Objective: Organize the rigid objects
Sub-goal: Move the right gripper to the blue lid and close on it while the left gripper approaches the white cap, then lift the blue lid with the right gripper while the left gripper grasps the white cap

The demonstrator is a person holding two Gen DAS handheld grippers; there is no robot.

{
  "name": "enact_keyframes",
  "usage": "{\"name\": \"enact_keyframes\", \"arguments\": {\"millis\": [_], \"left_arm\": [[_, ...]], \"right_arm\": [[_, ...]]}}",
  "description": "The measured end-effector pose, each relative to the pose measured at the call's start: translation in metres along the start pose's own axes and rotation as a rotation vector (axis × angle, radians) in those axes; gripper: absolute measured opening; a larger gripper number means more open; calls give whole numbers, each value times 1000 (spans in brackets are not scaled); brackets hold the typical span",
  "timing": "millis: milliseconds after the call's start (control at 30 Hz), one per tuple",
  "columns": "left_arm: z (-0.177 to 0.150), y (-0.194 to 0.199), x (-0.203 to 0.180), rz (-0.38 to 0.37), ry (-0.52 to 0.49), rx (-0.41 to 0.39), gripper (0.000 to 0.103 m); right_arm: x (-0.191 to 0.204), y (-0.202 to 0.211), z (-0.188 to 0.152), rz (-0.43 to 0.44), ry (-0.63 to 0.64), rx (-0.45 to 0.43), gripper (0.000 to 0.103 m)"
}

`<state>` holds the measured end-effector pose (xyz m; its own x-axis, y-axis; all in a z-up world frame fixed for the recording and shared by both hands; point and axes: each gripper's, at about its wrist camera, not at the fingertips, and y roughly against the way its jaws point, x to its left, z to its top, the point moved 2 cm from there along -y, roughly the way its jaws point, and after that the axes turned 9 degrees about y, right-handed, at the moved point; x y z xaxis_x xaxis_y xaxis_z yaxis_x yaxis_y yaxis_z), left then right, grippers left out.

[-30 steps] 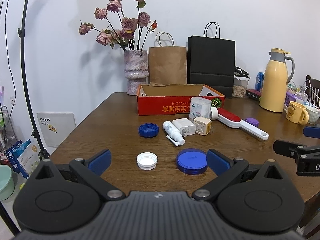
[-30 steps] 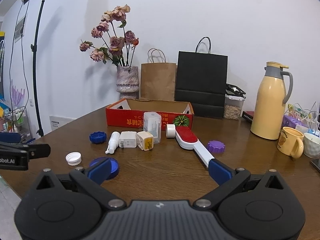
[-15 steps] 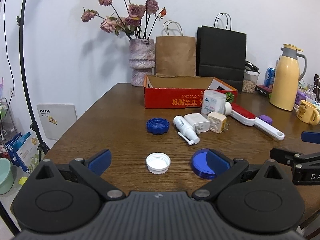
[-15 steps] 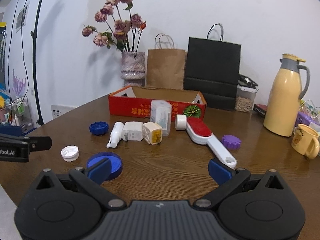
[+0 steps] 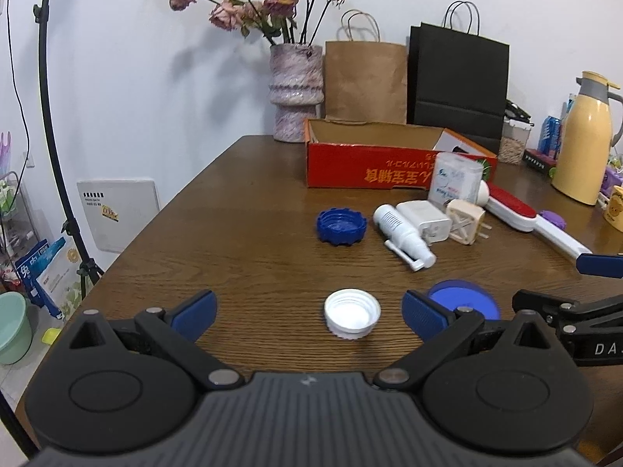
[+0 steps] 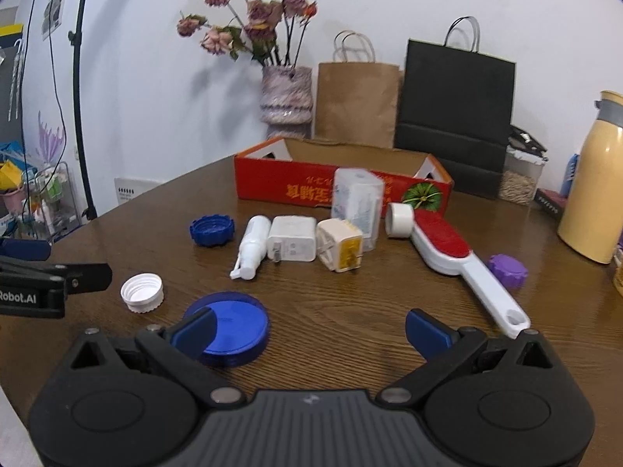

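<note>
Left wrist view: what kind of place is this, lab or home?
Likely a home dining table doubling as a recording spot: vase of dried roses, paper shopping bags, a thermos jug, plus a light stand.

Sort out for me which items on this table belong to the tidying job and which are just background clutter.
Job items: white cap, blue lid, blue ridged cap, spray bottle, white charger, cream plug, clear case, lint brush, purple cap, red box.

Background: vase, brown bag, black bag, yellow flask.
</note>
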<state>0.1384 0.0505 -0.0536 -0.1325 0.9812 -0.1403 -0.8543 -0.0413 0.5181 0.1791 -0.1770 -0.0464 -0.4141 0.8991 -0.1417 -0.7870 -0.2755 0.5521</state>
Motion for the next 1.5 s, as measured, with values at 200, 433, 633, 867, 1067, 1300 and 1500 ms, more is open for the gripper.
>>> {"name": "enact_keyframes", "arguments": {"millis": [200,433,633,867,1067,1300,1500], "left_arm": [[1,-10,10,8,1,16,103],[2,-20,21,20,5,36,103],[2,-26,29,27,14,44,103],[4,-30,32,26,24,52,103],[4,-31,28,23,21,54,103],[4,-32,21,21,14,61,103],[5,-31,12,13,10,64,103]], "right_arm": [[14,-18,4,38,24,28,103],[30,-38,8,75,56,63,103],[40,-52,10,100,79,91,103],[45,-62,10,121,92,121,90],[43,-62,10,180,62,101,66],[39,-58,10,151,52,80,65],[24,-50,10,105,24,46,65]]}}
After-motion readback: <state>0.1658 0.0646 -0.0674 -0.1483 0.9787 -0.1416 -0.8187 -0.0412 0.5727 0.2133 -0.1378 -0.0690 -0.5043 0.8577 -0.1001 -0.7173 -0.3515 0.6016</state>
